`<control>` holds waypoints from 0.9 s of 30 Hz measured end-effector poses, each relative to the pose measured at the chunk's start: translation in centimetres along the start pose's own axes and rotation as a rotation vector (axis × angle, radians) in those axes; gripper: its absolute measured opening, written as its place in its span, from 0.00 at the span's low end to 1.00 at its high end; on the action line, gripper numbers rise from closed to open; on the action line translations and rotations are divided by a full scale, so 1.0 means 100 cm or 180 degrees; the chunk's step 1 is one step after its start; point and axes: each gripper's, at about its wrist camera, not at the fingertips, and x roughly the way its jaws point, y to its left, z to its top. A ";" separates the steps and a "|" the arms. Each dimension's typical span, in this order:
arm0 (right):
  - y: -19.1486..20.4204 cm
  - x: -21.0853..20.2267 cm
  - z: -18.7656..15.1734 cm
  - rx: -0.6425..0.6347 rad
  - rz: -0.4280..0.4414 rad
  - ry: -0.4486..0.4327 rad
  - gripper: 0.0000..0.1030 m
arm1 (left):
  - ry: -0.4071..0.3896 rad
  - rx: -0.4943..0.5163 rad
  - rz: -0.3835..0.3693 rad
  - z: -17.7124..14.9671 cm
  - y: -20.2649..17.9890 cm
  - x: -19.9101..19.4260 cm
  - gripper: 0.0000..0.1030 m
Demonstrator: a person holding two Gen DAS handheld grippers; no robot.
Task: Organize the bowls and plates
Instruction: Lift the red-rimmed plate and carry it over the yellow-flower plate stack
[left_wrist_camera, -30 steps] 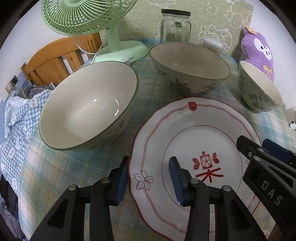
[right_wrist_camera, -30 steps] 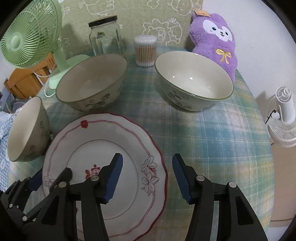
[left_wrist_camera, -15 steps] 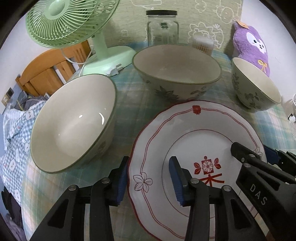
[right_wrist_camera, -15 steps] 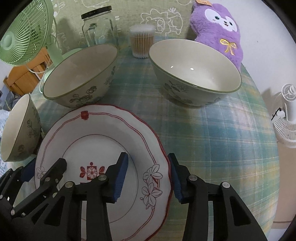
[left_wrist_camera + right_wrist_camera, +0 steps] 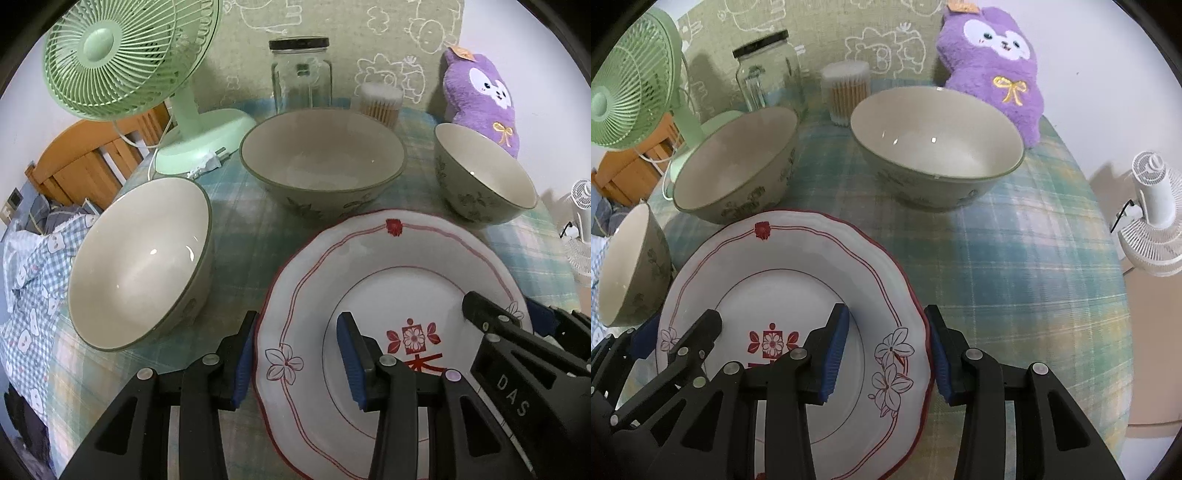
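Note:
A white plate with red trim (image 5: 369,280) (image 5: 798,266) lies on the plaid cloth. My left gripper (image 5: 295,360) is open, its fingers straddling the plate's left rim. My right gripper (image 5: 886,354) is open, straddling the plate's right rim; it also shows in the left wrist view (image 5: 517,343). Three green-rimmed floral bowls stand around the plate: a left bowl (image 5: 140,262) (image 5: 631,266), a middle bowl (image 5: 321,162) (image 5: 738,166) and a right bowl (image 5: 484,177) (image 5: 938,151).
At the back stand a green desk fan (image 5: 129,62), a glass jar (image 5: 301,77), a cotton-swab tub (image 5: 380,105) and a purple plush toy (image 5: 484,99). A white fan (image 5: 1156,221) stands off the table's right edge. A wooden chair (image 5: 85,162) is at left.
Both grippers moved forward along the plate, each with the rim between its fingers. The right gripper's fingers have narrowed a little. The plate and bowls have not moved on the cloth.

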 end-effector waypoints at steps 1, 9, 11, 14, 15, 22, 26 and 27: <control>0.000 -0.004 0.000 0.0002 -0.0002 -0.0021 0.44 | -0.0001 -0.0001 -0.0008 0.000 0.001 -0.002 0.42; -0.001 -0.036 -0.009 0.0066 -0.0053 -0.0135 0.44 | -0.0070 0.0031 -0.0092 -0.003 0.005 -0.025 0.41; 0.001 -0.044 -0.012 0.0072 -0.0081 -0.0161 0.44 | -0.0099 0.0051 -0.0107 -0.004 0.006 -0.032 0.41; 0.005 -0.053 -0.015 0.0090 -0.0104 -0.0181 0.44 | -0.0143 0.0071 -0.0136 -0.007 0.007 -0.043 0.41; 0.006 -0.057 -0.017 0.0103 -0.0105 -0.0181 0.44 | -0.0159 0.0082 -0.0146 -0.009 0.007 -0.047 0.41; 0.010 -0.078 -0.041 0.0203 -0.0162 -0.0214 0.44 | -0.0167 0.0139 -0.0219 -0.026 0.011 -0.065 0.41; 0.012 -0.088 -0.056 0.0236 -0.0194 -0.0225 0.44 | -0.0171 0.0176 -0.0261 -0.038 0.014 -0.073 0.41; 0.012 -0.091 -0.060 0.0243 -0.0199 -0.0226 0.44 | -0.0173 0.0186 -0.0271 -0.041 0.015 -0.076 0.41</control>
